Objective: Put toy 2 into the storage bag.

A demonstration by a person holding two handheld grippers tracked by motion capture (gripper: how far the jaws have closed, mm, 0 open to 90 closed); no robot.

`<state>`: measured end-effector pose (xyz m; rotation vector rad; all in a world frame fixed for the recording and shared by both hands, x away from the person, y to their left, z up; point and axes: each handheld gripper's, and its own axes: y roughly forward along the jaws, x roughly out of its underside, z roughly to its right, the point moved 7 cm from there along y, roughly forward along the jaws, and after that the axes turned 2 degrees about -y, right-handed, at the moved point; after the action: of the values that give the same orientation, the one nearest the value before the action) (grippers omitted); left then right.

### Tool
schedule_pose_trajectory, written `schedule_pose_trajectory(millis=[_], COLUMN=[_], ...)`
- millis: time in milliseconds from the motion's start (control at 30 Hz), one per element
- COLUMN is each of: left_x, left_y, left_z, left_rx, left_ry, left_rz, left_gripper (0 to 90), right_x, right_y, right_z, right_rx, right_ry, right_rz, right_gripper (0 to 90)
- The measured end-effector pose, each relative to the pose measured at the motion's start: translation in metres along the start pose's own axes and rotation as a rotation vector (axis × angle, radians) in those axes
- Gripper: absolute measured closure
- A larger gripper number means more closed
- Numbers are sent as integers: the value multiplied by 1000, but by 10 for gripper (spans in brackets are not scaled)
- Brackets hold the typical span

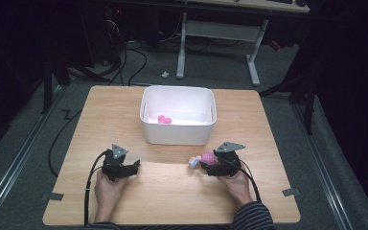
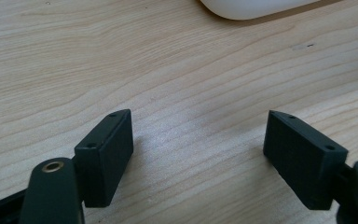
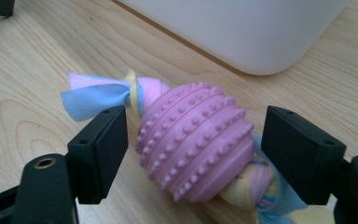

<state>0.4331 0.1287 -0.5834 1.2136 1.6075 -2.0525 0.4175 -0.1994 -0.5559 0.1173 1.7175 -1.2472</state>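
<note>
Table: we see a light wooden table with a person's hands coming in over its near edge.
Bin: a white plastic bin stands at the middle of the table, toward the far edge; a small pink object lies inside on its floor.
Toy: a pink studded rubber ball threaded on a knotted fleece strip in blue, yellow and pink lies on the wood just in front of the bin's near right corner.
Right gripper: we find its jaws spread wide on either side of the ball, with a gap at each side, gripping nothing.
Left gripper: its jaws stand wide apart over bare wood near the near left part of the table, holding nothing.
</note>
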Motion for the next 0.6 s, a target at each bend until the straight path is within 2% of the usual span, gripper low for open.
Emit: schedule_pose_trajectory(millis=[267, 433, 600], left_x=[0, 0, 0], left_y=[0, 0, 0], left_z=[0, 0, 0], left_rx=[1, 2, 2], left_ry=[0, 3, 3], left_rz=[0, -1, -1], left_gripper=[242, 241, 241], right_x=[2, 3, 2], right_y=[5, 4, 1], right_z=[0, -2, -2], right_rx=[0, 12, 8], right_ry=[-21, -42, -31], right_rz=[-15, -18, -14], right_gripper=[316, 328, 332])
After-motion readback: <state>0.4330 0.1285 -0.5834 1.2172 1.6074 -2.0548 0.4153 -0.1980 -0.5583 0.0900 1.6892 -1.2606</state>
